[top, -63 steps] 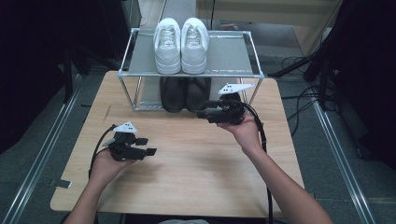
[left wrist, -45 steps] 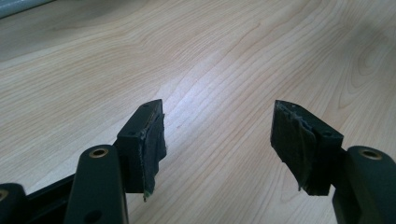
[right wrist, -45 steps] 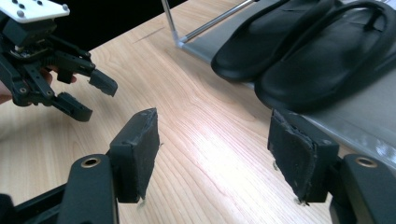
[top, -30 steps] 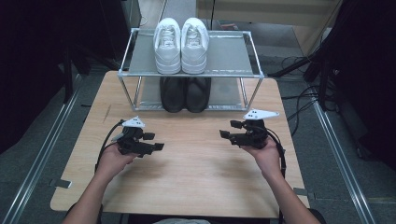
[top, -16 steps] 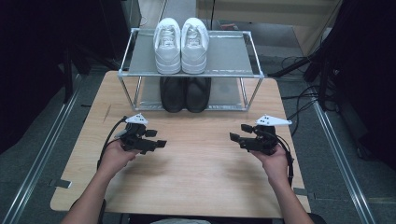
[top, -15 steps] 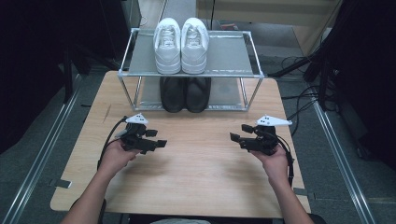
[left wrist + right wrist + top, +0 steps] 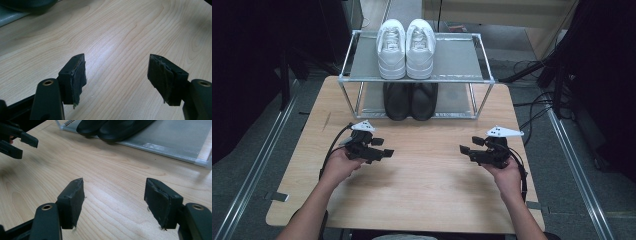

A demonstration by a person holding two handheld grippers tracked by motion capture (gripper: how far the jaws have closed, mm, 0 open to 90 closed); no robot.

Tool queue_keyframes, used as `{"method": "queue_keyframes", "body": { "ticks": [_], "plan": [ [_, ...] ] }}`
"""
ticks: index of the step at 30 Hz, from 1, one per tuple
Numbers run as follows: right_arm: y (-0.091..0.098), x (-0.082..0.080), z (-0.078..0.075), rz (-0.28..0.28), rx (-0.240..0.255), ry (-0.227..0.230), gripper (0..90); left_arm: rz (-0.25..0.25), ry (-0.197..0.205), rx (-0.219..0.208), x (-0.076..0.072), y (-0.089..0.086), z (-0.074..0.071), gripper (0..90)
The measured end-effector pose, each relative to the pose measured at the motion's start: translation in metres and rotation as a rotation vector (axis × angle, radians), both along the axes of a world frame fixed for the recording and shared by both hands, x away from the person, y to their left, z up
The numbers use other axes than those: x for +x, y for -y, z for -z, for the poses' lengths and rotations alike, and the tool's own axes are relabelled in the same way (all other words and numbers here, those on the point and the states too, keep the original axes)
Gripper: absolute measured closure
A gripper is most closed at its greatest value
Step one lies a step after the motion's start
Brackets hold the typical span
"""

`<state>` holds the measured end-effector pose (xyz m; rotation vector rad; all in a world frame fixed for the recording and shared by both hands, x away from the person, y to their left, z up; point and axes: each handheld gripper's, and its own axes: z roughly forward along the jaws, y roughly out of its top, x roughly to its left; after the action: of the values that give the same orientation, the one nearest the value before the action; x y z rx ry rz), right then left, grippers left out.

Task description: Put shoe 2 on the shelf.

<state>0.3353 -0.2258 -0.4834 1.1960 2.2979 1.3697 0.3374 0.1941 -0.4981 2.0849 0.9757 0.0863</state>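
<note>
two grippers hover low over the table [image 7: 422,195], both with jaws spread and nothing between them. left gripper [image 7: 379,151] and right gripper [image 7: 468,151] point inward at each other, well apart. two shoe pairs sit on the rack [image 7: 462,60] ahead: white shoes [image 7: 406,47] on the top shelf, black shoes [image 7: 410,100] on the lower shelf, toes toward the person, long axes running front to back. black shoes lie between the two grippers and forward of both, about equally near each, judging by the high view.
</note>
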Motion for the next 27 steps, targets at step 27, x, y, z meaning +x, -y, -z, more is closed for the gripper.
{"method": "queue_keyframes", "body": {
  "ticks": [27],
  "plan": [
    [-0.0028, 0.0004, 0.0018, -0.018, -0.008, 0.001, 30.3, 0.008, -0.009, -0.001, 0.0002, 0.0, 0.0003, 31.1]
  ]
}}
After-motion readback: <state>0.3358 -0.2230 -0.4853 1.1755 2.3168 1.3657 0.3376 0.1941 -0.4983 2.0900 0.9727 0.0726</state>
